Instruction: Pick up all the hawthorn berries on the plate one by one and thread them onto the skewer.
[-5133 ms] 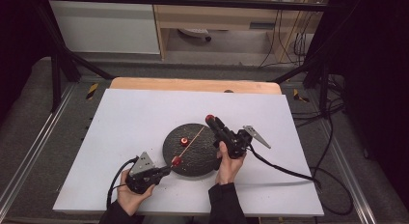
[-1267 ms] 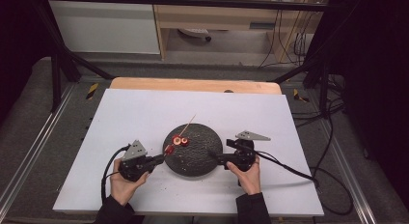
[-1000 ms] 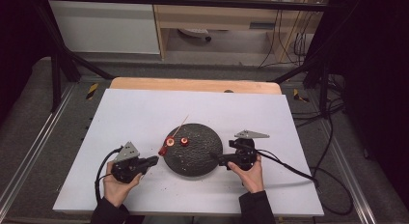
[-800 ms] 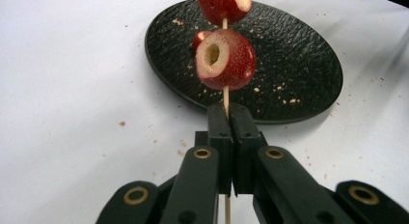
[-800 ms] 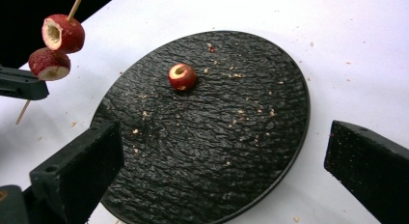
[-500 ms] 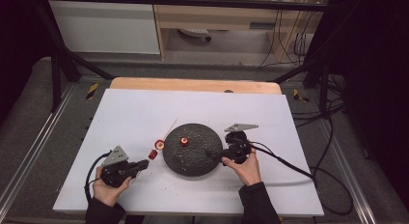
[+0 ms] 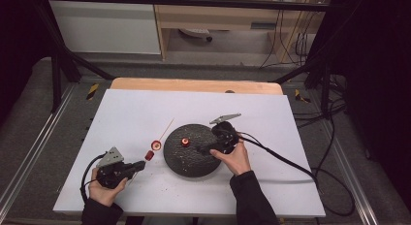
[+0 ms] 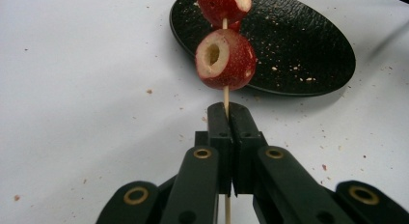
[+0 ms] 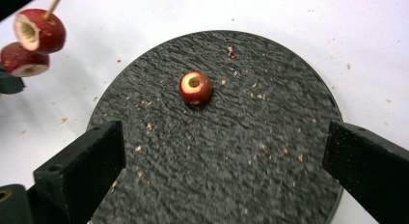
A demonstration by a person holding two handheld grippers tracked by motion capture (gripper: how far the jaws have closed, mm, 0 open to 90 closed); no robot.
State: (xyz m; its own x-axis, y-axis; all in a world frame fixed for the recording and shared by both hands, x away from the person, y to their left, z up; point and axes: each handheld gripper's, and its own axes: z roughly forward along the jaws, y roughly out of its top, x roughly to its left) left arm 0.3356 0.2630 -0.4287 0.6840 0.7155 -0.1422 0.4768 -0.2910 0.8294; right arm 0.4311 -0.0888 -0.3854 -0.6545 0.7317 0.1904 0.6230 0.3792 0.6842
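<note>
White table [image 7: 145, 113] over a wooden board, dark floor and cables all around, cabinets at the back. In the middle sits a round black plate [image 7: 184, 162] with crumbs all over it.

So what's in hand looks like threading cored red fruits onto a skewer [image 8: 225, 96]. The left gripper [image 8: 226, 130] has its jaws pinched tight on the bare stick, low down near the end, which makes sense: it leaves the pointed end free and keeps the two fruits [image 8: 225, 60] already on it up off the table. It holds the skewer off to the left of the plate, tip pointing away toward the back, hand resting low near the table edge, so it's parked clear of the other hand.

The right gripper [image 9: 224, 161] hangs over the plate with its jaws spread wide, nothing between them, aimed at the one loose fruit [image 9: 196, 87] sitting hole-up near the plate's middle. The right forearm comes in from the bottom edge, wrist angled left across the plate. My guess is it's lining up to grab that last one.
</note>
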